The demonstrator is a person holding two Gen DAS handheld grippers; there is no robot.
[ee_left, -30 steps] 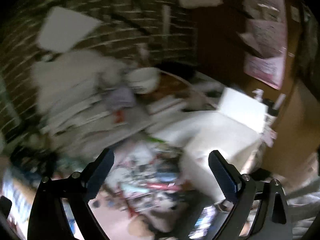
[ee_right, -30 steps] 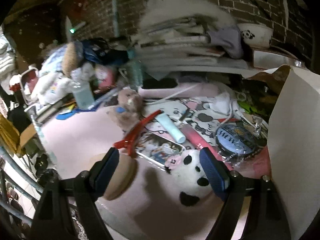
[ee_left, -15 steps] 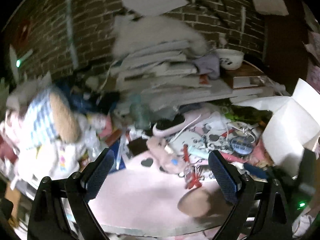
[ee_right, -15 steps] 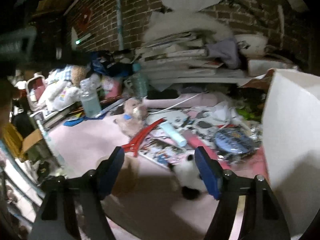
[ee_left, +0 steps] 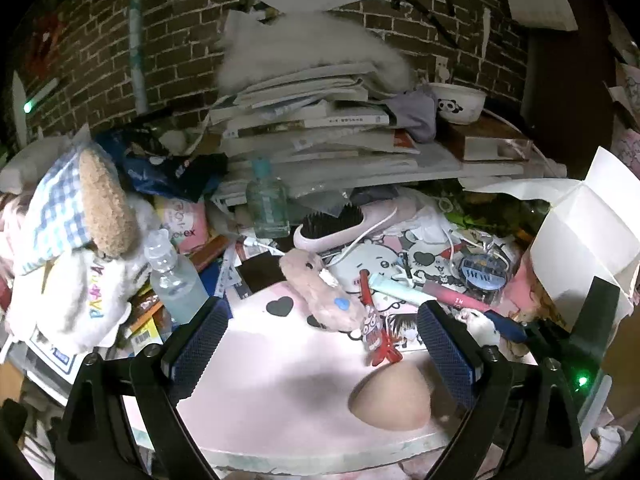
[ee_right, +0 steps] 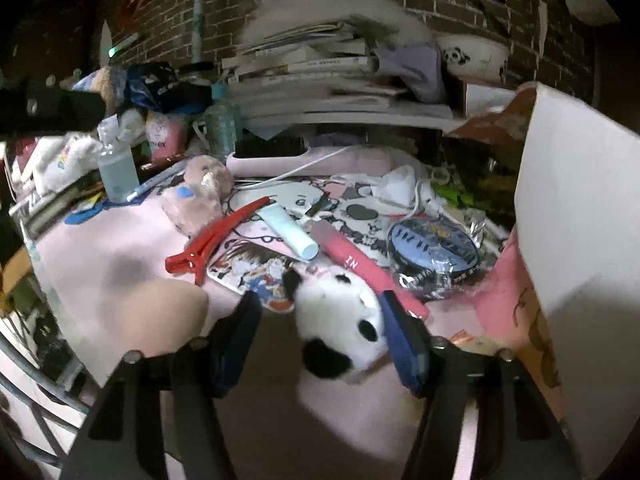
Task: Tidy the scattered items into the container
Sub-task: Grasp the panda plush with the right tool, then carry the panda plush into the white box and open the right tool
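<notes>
The panda toy [ee_right: 340, 320] lies on the pink table [ee_right: 120, 252] at its near edge, between the fingers of your right gripper [ee_right: 320, 340]. Those fingers stand apart; the right finger looks to be against the toy's side, the left finger clear of it, though blur makes contact hard to judge. Just behind the toy lie a picture card [ee_right: 256, 272], a red hair clip [ee_right: 216, 236], a pale blue tube [ee_right: 290, 232] and a pink stick [ee_right: 360, 270], with a round blue tin [ee_right: 432, 248] in crinkled wrap beside the stick. A pink plush [ee_right: 196, 200] sits further back to the left, near a clear bottle [ee_right: 116, 172]. The white box [ee_right: 576, 216], open-flapped, stands at the right edge of the table, near the toy.

Your left gripper [ee_left: 320, 348] hangs over the bare pink surface with fingers wide apart and nothing between them. A beige rounded object [ee_left: 390, 400] rests near its right finger. From this view the hair clip [ee_left: 374, 324] and plush [ee_left: 320, 296] lie ahead, a hairbrush [ee_left: 340, 226] behind them, and a stack of books [ee_left: 320, 128] against the brick wall [ee_left: 180, 40]
</notes>
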